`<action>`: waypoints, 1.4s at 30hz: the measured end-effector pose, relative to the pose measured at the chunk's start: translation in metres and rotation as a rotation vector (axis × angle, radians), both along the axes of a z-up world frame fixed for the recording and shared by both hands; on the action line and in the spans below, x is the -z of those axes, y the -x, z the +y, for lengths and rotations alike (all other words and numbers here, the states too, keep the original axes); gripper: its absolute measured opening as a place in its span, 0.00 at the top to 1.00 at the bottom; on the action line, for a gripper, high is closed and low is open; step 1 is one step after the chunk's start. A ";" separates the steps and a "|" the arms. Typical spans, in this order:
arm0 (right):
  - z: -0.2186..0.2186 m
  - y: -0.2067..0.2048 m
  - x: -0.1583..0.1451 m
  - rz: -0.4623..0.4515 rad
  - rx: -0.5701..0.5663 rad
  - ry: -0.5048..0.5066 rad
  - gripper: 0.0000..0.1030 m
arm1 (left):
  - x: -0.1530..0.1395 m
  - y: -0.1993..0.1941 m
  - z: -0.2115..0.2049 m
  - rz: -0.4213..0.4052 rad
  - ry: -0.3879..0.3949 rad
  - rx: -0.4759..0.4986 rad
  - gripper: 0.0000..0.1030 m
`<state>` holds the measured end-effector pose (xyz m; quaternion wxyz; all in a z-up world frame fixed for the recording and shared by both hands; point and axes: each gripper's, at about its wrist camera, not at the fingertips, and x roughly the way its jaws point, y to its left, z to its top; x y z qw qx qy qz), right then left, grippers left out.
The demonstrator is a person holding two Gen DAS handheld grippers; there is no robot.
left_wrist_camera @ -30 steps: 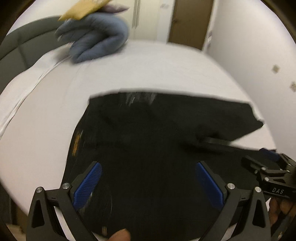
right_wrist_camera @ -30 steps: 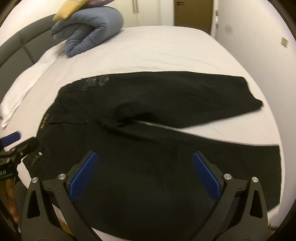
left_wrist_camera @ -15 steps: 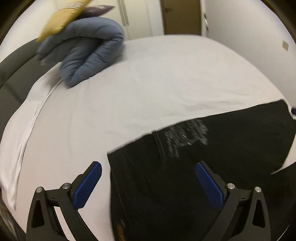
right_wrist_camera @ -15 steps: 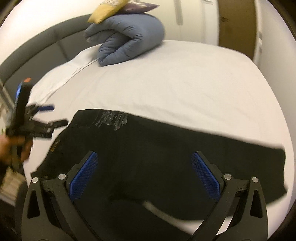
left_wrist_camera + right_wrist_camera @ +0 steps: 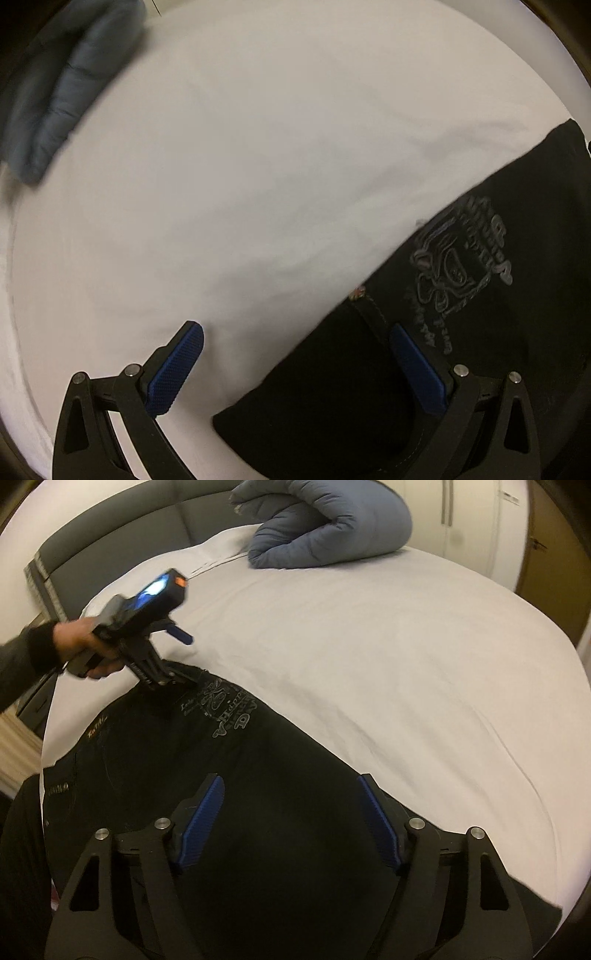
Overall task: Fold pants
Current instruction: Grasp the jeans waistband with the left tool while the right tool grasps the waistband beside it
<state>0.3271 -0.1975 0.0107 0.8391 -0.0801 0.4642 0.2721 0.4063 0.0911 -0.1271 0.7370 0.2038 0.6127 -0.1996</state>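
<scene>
On the white bed [image 5: 369, 635], black pants [image 5: 258, 760], spread flat.

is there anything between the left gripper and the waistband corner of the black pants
Nothing visible. The left gripper hangs open straight over the black pants' waistband corner, with only bare white sheet around it. The rolled blue duvet sits far off by the headboard.

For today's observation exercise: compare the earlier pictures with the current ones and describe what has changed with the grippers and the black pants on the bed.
The left gripper has swung from the middle of the black pants to their far waistband corner by the printed logo, jaws open. The right gripper now hovers over the pants with its jaws closing and no cloth pinched yet. The pants, once spread with legs apart, now lie doubled. The rolled blue duvet and white sheet are unchanged.
</scene>
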 end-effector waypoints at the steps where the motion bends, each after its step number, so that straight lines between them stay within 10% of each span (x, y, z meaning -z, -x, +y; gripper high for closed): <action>1: 0.001 -0.002 0.003 0.008 -0.020 -0.002 0.33 | 0.004 -0.001 0.001 0.028 0.015 0.008 0.04; 6: 0.011 -0.015 0.009 0.031 -0.073 0.016 0.44 | 0.009 0.002 -0.001 0.084 0.092 0.023 0.41; 8: 0.019 -0.028 0.012 0.035 -0.090 0.019 0.46 | 0.006 0.007 -0.006 0.062 0.100 0.028 0.88; 10: 0.030 -0.038 0.013 0.030 -0.124 0.033 0.48 | -0.001 0.015 -0.007 0.005 0.092 0.032 0.93; 24: 0.079 -0.102 0.036 0.131 -0.221 0.129 0.60 | -0.051 0.100 -0.014 -0.348 0.047 0.138 0.95; 31: 0.085 -0.121 0.055 0.218 -0.254 0.187 0.60 | -0.060 0.115 -0.007 -0.360 0.069 0.137 0.95; 37: 0.092 -0.114 0.051 0.228 -0.284 0.162 0.91 | -0.064 0.128 -0.006 -0.360 0.075 0.124 0.95; 42: 0.091 -0.097 0.033 0.205 -0.197 0.134 0.95 | -0.062 0.123 -0.002 -0.360 0.086 0.092 0.95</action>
